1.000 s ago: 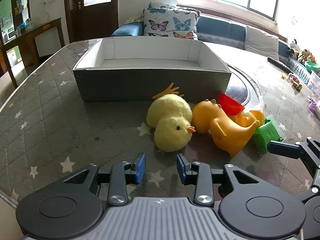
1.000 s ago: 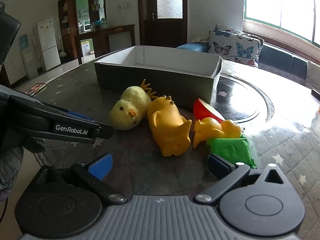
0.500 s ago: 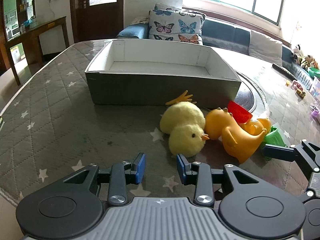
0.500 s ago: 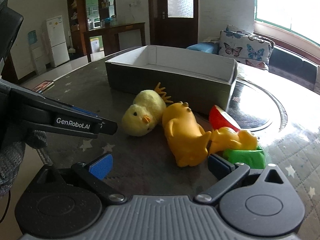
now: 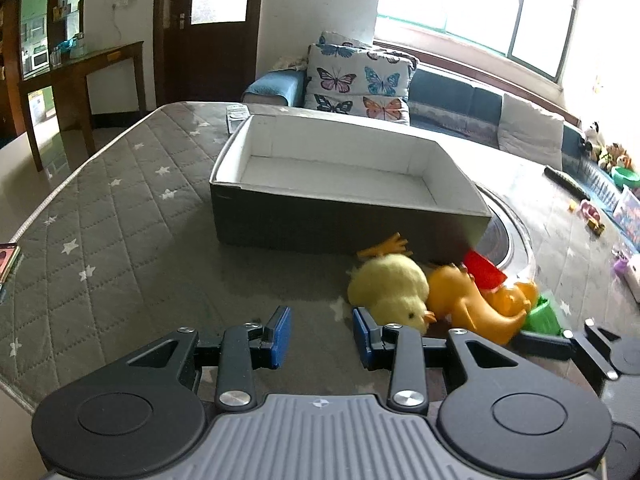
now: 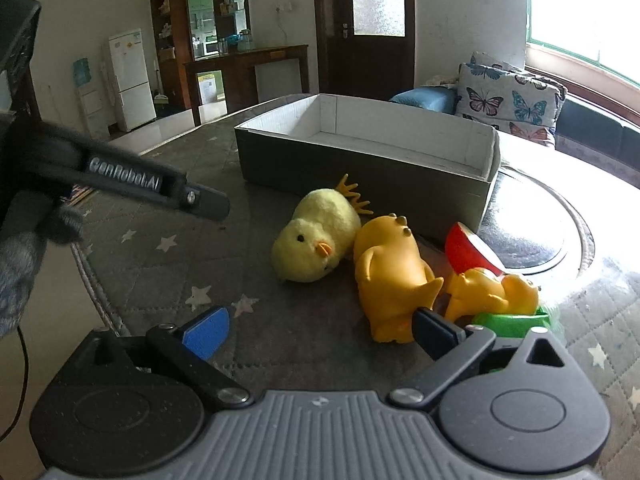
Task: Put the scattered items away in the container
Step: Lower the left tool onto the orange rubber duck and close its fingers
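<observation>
Toys sit beside the box (image 5: 348,220) on the desk (image 5: 120,240). Left gripper (image 5: 320,330) jaws are part open, empty. Right gripper (image 6: 320,328) jaws are wide, closing, nothing gripped.

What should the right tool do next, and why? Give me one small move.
Probably ease the right tool forward so its closing jaws straddle the orange dinosaur toy. That toy lies nearest, just ahead of the tool's fingers, with nothing between them yet, and the grey box behind it stands empty. The left tool hangs open, off the plush chick.
</observation>
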`<state>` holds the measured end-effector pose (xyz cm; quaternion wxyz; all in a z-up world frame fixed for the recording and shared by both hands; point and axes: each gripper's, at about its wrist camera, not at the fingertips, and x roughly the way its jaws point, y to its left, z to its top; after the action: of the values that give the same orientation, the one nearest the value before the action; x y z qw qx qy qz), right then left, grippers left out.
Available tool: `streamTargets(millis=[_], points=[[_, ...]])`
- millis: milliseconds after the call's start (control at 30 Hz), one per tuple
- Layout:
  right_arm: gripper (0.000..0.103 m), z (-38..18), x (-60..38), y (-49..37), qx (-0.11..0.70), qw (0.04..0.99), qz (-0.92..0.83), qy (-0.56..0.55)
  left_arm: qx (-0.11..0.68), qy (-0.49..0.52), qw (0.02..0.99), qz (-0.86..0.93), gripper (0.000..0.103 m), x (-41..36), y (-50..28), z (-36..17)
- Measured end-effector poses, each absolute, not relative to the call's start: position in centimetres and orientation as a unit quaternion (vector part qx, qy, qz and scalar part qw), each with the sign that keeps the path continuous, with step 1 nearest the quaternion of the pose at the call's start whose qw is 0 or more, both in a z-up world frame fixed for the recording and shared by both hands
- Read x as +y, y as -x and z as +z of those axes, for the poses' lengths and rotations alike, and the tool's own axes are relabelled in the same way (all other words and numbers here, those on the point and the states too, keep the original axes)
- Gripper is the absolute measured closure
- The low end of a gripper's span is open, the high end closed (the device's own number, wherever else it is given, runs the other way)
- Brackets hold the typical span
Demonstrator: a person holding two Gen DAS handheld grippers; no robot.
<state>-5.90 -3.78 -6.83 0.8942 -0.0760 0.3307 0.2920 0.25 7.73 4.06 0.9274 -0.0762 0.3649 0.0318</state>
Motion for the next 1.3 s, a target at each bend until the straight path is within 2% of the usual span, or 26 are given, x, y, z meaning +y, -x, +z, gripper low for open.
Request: streamTargets(millis=[500, 667, 800, 1000, 1300], points=[[0.012, -5.8, -5.2, 4.2, 0.321, 0.906, 0.272, 0.053, 0.356, 0.082, 0.930, -0.030, 0.066, 5.7, -3.7, 5.2], [0.020, -6.3, -4.9, 2.7, 0.330, 0.903, 0.272, 0.048, 0.365, 0.086, 0.926, -0.039, 0.066, 5.3, -4.5, 4.7], [0.030, -6.9, -4.7, 1.8, 0.337, 0.902, 0.264, 0.055, 0.364, 0.094, 0.925, -0.055, 0.066, 5.1, -4.7, 4.7], [0.057, -7.5, -5.2, 1.3, 0.344, 0.905, 0.242, 0.059, 0.364, 0.105, 0.921, -0.092, 0.066, 4.0, -5.5, 4.5], [0.058, -7.8, -7.5, 2.4, 0.354, 0.901, 0.248, 0.036, 0.394, 0.109, 0.904, -0.129, 0.066, 1.8, -6.7, 2.9]])
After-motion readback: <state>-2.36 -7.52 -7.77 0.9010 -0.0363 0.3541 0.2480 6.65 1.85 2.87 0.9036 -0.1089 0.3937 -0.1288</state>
